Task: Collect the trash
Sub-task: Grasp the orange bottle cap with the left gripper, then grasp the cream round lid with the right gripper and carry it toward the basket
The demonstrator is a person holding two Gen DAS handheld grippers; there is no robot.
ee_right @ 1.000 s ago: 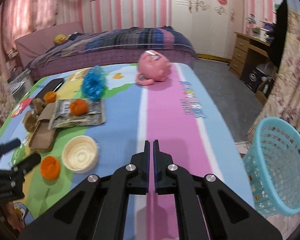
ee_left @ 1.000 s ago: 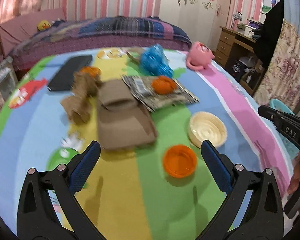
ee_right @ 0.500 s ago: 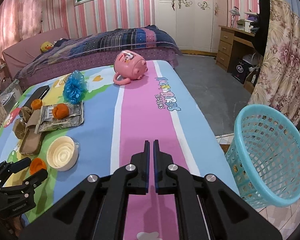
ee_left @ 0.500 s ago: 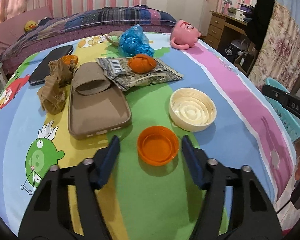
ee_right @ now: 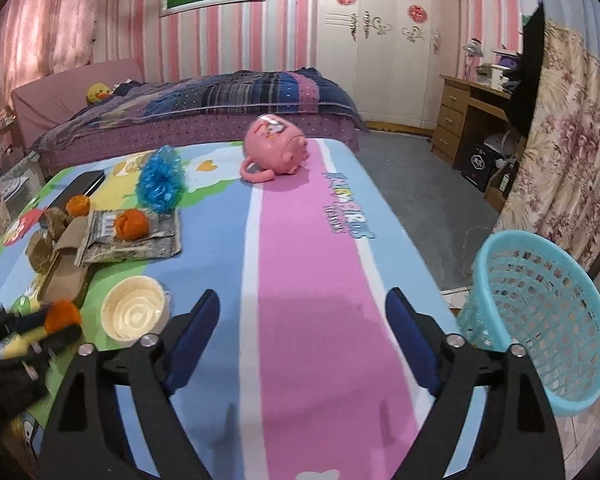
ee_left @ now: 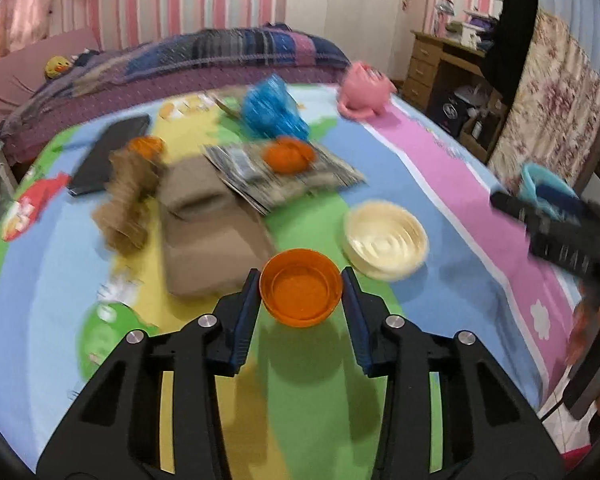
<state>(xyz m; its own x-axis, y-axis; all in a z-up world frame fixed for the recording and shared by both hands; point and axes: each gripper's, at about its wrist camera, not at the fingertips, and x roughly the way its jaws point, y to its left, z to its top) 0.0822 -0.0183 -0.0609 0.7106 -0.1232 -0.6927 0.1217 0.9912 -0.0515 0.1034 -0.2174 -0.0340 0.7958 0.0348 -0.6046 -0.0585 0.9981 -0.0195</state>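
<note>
Left claw (ee_left: pixel 301 286) just closed, pinching orange cap (ee_left: pixel 301 287) above bench (ee_left: pixel 440 168); cream lid (ee_left: pixel 385 239) just beside. Right claw (ee_right: pixel 303 334) just spread, empty, teal basket (ee_right: pixel 540 312) alongside.

Blurred brown cardboard scraps (ee_left: pixel 126 204)

Orange cap (ee_left: pixel 301 293): round, open side up, tilted, clamped between the left fingers (ee_left: pixel 247 312). Cream lid (ee_left: pixel 385 239): open side up, just right of it. Teal basket (ee_right: pixel 540 312): far right, upright.
</note>
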